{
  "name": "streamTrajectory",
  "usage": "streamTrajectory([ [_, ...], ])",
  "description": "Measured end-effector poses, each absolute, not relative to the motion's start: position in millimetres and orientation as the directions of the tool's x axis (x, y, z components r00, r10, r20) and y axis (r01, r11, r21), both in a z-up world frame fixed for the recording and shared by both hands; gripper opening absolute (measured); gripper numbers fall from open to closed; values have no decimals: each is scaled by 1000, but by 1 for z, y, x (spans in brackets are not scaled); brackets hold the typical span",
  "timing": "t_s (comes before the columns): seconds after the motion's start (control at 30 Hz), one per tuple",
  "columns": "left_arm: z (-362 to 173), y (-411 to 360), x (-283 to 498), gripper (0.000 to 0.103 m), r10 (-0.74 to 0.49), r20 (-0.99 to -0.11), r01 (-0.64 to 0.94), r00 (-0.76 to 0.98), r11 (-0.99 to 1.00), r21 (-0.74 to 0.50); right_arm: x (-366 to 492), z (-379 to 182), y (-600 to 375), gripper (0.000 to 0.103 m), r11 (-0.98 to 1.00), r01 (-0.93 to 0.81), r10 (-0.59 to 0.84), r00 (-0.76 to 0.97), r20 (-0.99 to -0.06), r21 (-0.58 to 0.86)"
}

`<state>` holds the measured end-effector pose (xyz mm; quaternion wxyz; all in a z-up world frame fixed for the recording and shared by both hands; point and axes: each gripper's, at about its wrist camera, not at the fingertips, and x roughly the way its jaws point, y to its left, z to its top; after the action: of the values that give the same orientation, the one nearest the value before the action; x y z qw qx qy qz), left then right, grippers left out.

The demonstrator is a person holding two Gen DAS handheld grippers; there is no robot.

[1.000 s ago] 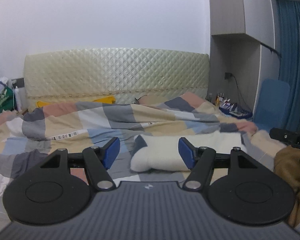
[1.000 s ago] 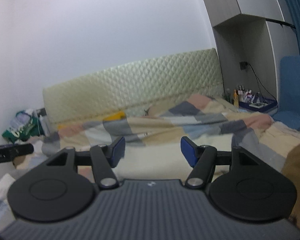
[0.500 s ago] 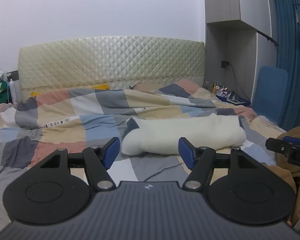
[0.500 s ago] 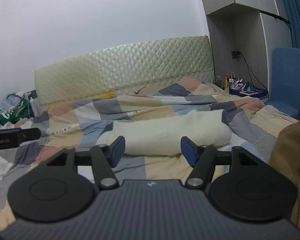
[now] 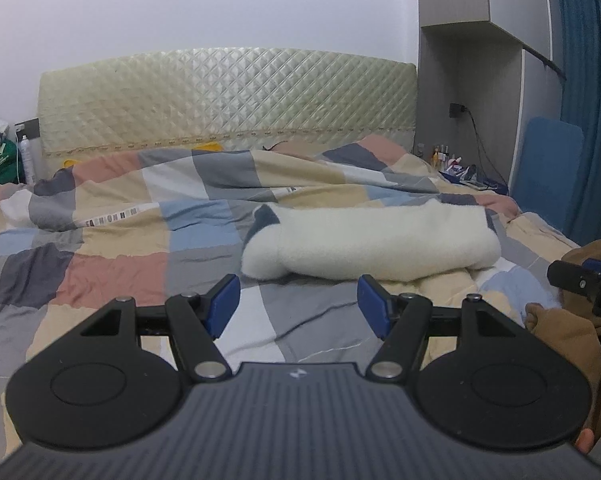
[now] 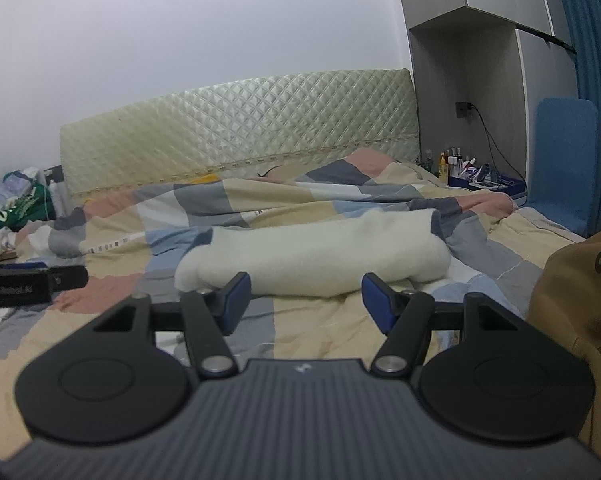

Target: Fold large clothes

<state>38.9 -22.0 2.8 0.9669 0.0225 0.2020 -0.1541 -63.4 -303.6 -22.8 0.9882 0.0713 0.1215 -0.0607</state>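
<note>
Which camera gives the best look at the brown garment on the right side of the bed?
The right wrist view: the brown garment fills the right edge, with dark lettering visible near the frame border. The left wrist view shows only a crumpled brown patch low on the right, partly behind the other tool's tip, no lettering.

A cream fleece roll (image 5: 372, 242) lies on a grey, blue, beige and pink checked quilt (image 5: 148, 236), beside a brown garment (image 6: 580, 292).

Both tongs dipped toward bed; white roll (image 5: 368, 240) fully visible.
</note>
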Motion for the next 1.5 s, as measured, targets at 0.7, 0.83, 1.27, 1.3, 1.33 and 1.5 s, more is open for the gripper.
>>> streamTrajectory([
  [0.7, -5, -20, 34, 70, -261, -411, 267, 873, 963, -44, -63, -25, -299, 65, 986, 126, -93, 960, -265, 113],
  [0.83, -4, -21, 33, 70, -258, -409, 262, 875, 964, -48, -62, -26, -299, 65, 985, 129, -95, 959, -268, 113],
  [1.27, -4, -23, 31, 79, -241, -412, 246, 879, 968, -40, -60, -28, -299, 65, 982, 152, -116, 953, -278, 113],
  [1.3, -4, -24, 31, 82, -236, -414, 244, 879, 969, -36, -60, -28, -300, 65, 981, 154, -117, 953, -278, 114],
  [1.33, -4, -24, 31, 87, -231, -416, 239, 880, 970, -33, -59, -28, -300, 66, 981, 157, -120, 953, -278, 115],
  [1.5, -4, -25, 29, 96, -224, -407, 236, 886, 972, -21, -58, -30, -302, 71, 979, 165, -125, 951, -284, 124],
])
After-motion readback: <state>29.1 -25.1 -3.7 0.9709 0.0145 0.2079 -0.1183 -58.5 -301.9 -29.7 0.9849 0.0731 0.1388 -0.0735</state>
